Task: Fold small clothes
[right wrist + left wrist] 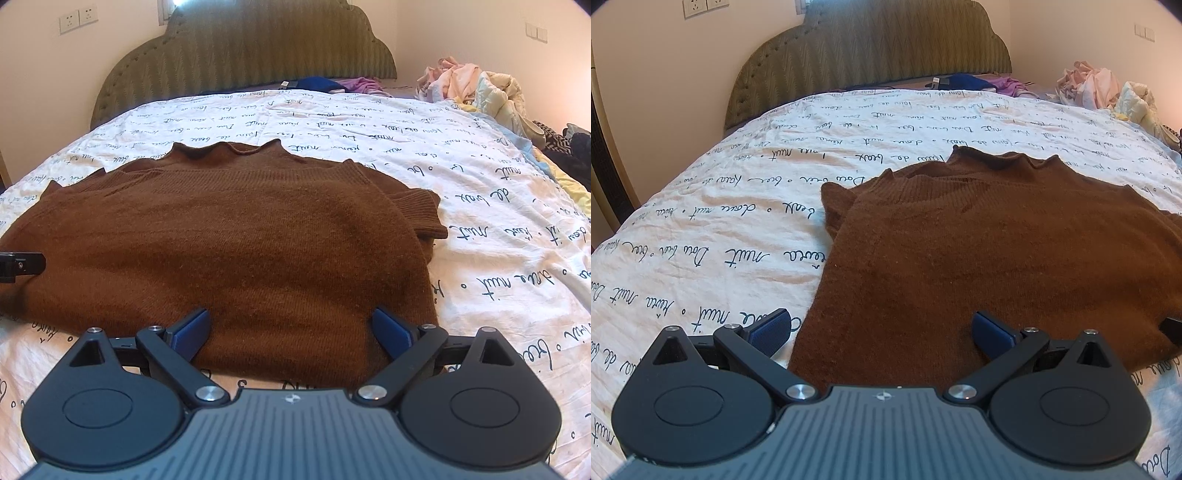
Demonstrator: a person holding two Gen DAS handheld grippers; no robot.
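A brown knit sweater point(997, 251) lies flat on the bed, collar toward the headboard, sleeves folded in over the body; it also shows in the right wrist view point(229, 236). My left gripper point(882, 332) is open at the sweater's near left hem corner, its left pad over the sheet and its right pad over the knit. My right gripper point(291, 328) is open at the near right hem, both pads over the knit. The left gripper's tip point(22, 264) shows at the left edge of the right wrist view. Neither gripper holds anything.
The bed has a white sheet point(720, 229) printed with black script and a green padded headboard point(871, 48). A heap of pale clothes point(472, 88) lies at the far right. Blue and purple garments point(332, 85) lie by the headboard.
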